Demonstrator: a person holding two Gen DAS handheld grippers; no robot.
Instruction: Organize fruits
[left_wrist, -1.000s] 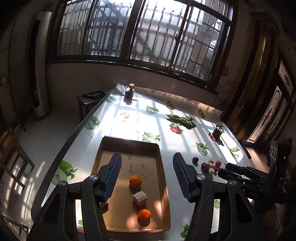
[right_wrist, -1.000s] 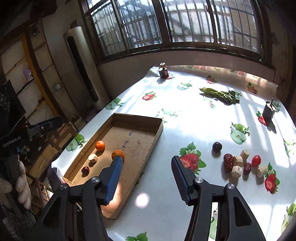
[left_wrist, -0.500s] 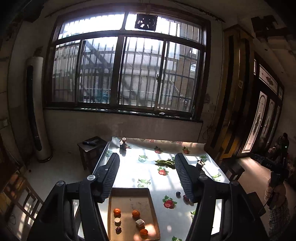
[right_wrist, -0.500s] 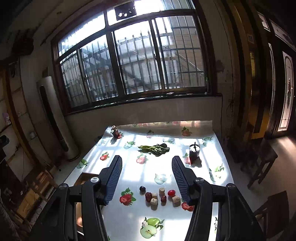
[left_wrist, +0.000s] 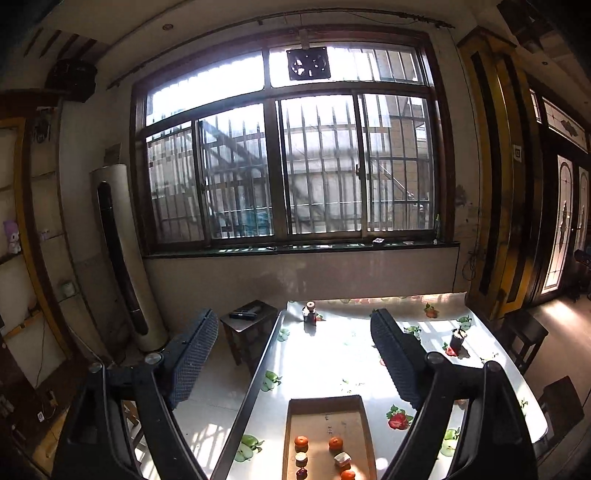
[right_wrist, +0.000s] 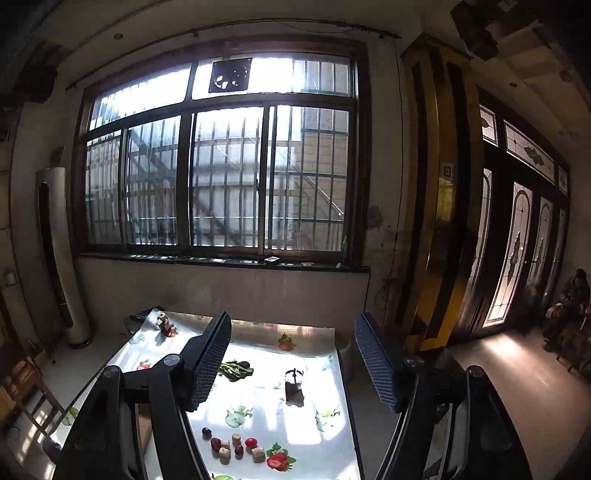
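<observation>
High over the table my left gripper (left_wrist: 295, 356) hangs with its jaws opening and nothing between them. Far below it lies the cardboard tray (left_wrist: 324, 399), which holds three oranges (left_wrist: 301, 441), a beige cube (left_wrist: 341, 459) and a dark red fruit (left_wrist: 301, 472). The jaws of my right gripper (right_wrist: 293, 363) are opening too, and they are empty. Beneath it, loose on the fruit-print tablecloth (right_wrist: 295, 421), sits a cluster: a dark plum (right_wrist: 206, 431), red dates (right_wrist: 215, 444), beige cubes (right_wrist: 258, 454) and a red cherry tomato (right_wrist: 251, 442).
Green vegetables (right_wrist: 234, 369), a dark cup (right_wrist: 293, 384) and a small bottle (right_wrist: 164, 325) stand further back on the table. A stool (left_wrist: 251, 317) and a tall white air conditioner (left_wrist: 122, 258) are by the barred window. A person (right_wrist: 572, 295) sits far right.
Both grippers have risen well above the table and tipped up toward the window, so the table looks small and low. Both pairs of jaws have spread wider.
</observation>
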